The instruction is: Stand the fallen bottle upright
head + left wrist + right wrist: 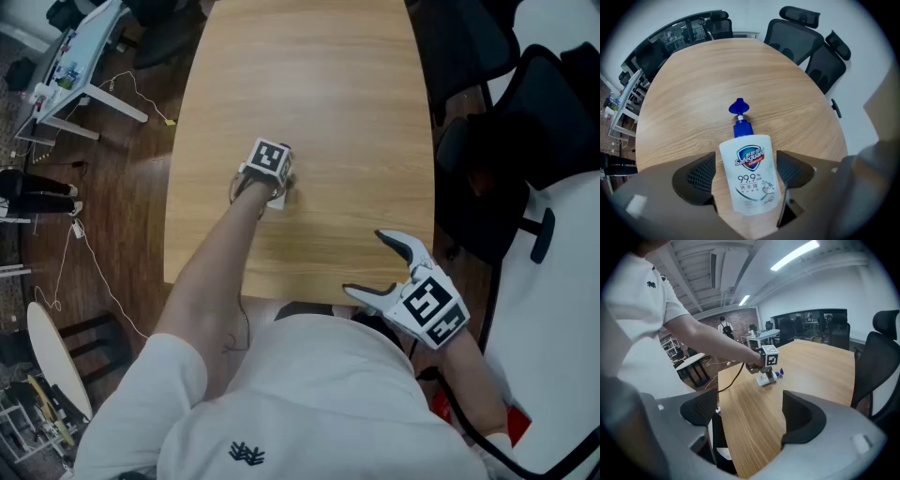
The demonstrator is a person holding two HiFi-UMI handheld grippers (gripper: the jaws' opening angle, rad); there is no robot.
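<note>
A white soap bottle (pixel 751 178) with a blue pump (pixel 739 108) lies flat on the wooden table (pixel 712 75), pump pointing away. My left gripper (pixel 745 171) is lowered over it, one jaw on each side of the body, with thin gaps showing, so it stands open around the bottle. In the head view the left gripper (pixel 271 180) covers most of the bottle (pixel 277 200) at mid table. The right gripper view shows the bottle (pixel 768 378) lying under the left gripper's marker cube (pixel 770 359). My right gripper (pixel 366 262) hangs open and empty at the table's near edge.
Black office chairs (pixel 797 37) stand around the far and right sides of the table. A chair (pixel 511 178) is close to my right arm. On the floor to the left are a white desk (pixel 80 66) and cables (pixel 89 253).
</note>
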